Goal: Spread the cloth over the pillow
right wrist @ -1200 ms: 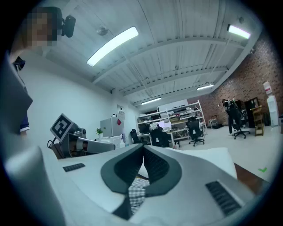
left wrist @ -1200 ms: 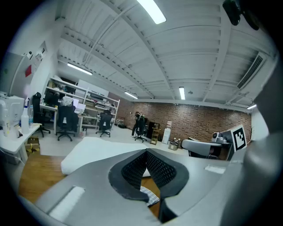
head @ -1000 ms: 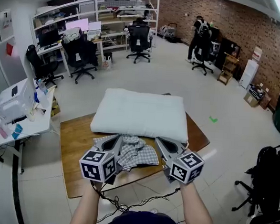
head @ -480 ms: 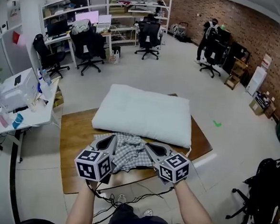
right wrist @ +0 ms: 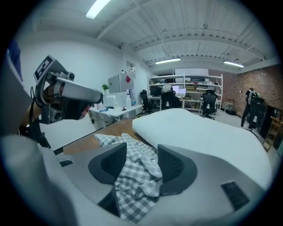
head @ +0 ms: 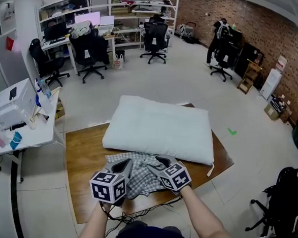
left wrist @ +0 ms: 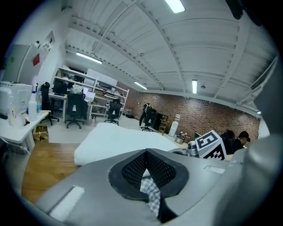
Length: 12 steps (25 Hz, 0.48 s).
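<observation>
Cloth point(head: 141, 175) lies bunched on worktop point(head: 83, 147), lower centre, before pillow point(head: 161, 127). Left gripper point(head: 126, 165) fingers are clamped on a cloth edge, apparently for lifting. Right gripper point(head: 159, 162) fingers, just opened, straddle the cloth unpinched.

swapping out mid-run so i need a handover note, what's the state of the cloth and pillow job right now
Left gripper: shut on a fold of the checked cloth.
Right gripper: open; its jaws have just been opening. Cloth lies between them, but the pads are not pressing it.
Cloth: bunched on the wooden table, in front of the near edge of the white pillow.
Done: left grip only; the pillow is bare.
Left: probably grip with the right, lift, and spread the cloth over the pillow.
</observation>
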Each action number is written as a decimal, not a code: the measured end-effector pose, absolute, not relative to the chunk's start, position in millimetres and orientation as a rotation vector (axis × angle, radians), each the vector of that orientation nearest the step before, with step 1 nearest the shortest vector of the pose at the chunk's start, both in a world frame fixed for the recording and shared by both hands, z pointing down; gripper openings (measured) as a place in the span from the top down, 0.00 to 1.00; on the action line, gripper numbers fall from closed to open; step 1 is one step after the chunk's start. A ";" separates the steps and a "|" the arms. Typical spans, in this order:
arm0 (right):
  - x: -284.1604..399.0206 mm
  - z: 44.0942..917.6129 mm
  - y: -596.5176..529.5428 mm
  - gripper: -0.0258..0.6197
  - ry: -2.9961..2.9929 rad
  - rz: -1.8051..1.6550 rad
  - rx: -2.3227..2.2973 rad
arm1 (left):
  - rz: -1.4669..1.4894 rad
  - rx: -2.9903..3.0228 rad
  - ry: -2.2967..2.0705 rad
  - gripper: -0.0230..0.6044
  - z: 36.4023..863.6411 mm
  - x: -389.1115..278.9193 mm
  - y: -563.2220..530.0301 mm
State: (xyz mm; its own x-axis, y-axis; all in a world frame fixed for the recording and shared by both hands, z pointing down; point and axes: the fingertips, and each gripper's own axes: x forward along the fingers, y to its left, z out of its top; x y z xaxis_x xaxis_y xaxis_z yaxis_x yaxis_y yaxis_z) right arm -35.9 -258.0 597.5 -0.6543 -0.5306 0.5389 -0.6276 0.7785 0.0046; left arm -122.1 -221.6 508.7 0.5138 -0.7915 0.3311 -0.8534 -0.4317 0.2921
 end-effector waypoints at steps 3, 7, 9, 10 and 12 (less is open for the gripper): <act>-41.7 623.8 -265.7 0.60 -2.356 0.226 0.838 | 0.215 2.345 -1.310 0.95 515.3 -124.5 -225.7; -42.9 651.0 -275.2 0.60 -2.237 0.169 0.833 | 0.215 2.332 -1.282 0.95 520.2 -131.7 -232.5; -43.2 662.7 -276.7 0.60 -2.199 0.169 0.815 | 0.210 2.331 -1.276 0.95 519.3 -134.1 -235.0; -42.6 668.4 -276.4 0.60 -2.185 0.175 0.802 | 0.209 2.331 -1.273 0.95 518.9 -134.4 -235.6; -37.9 678.8 -276.3 0.61 -2.152 0.169 0.774 | 0.208 2.328 -1.272 0.95 519.5 -134.4 -236.8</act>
